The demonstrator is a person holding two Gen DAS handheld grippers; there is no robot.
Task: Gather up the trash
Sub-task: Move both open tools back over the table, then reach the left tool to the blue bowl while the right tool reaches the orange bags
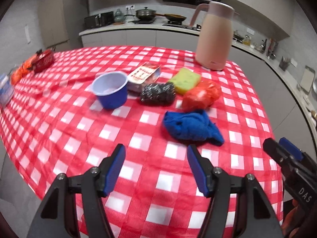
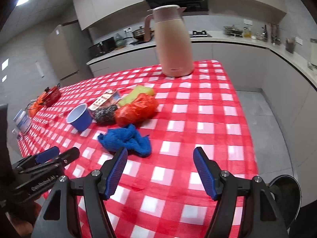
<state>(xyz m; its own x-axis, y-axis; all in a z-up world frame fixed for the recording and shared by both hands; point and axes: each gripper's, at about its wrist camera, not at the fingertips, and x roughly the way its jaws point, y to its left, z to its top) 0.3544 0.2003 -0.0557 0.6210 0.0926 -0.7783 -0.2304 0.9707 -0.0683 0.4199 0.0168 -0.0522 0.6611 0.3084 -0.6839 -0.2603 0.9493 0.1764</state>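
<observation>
Nearest, left gripper [image 1: 156, 156]: jaws stand apart with only checked cloth showing between the blue pads; nothing held. It hangs over the near part of the table.
Right gripper [image 2: 160, 158]: jaws also parted, nothing between the pads; it hangs over the near edge, just right of the left one, whose fingers show at the lower left of the right wrist view.
Table [image 1: 59, 138]: covered with a red and white checked cloth, seen sloping away from both cameras.
Blue cloth [image 1: 190, 127]: crumpled rag lying on the table just ahead of both grippers, touched by neither; in the right wrist view its near edge sits just beyond the left finger's tip.
Orange plastic bag [image 1: 202, 95]: scrunched-up bag just behind the blue cloth, resting against the sponge.
Steel scourer [image 1: 157, 94]: dark metal wool ball left of the orange bag, beside the bowl.
Blue bowl [image 1: 111, 89]: small, upright, pale inside; left of the scourer.
Sponge [image 1: 185, 79]: yellow-green block behind the bag and scourer.
Printed packet [image 1: 143, 73]: flat red and white wrapper or small box behind the scourer, between bowl and sponge; the print is too blurred to read.
Pink jug [image 1: 215, 37]: tall insulated jug with handle, upright near the table's far right corner, well apart from the cluster.
Far left items: a red packet [image 1: 43, 60], orange wrapping [image 1: 18, 73] and a white and blue tub [image 2: 22, 120] along the left edge.
Beyond: kitchen counter [image 1: 138, 26] with pans and a hob.
</observation>
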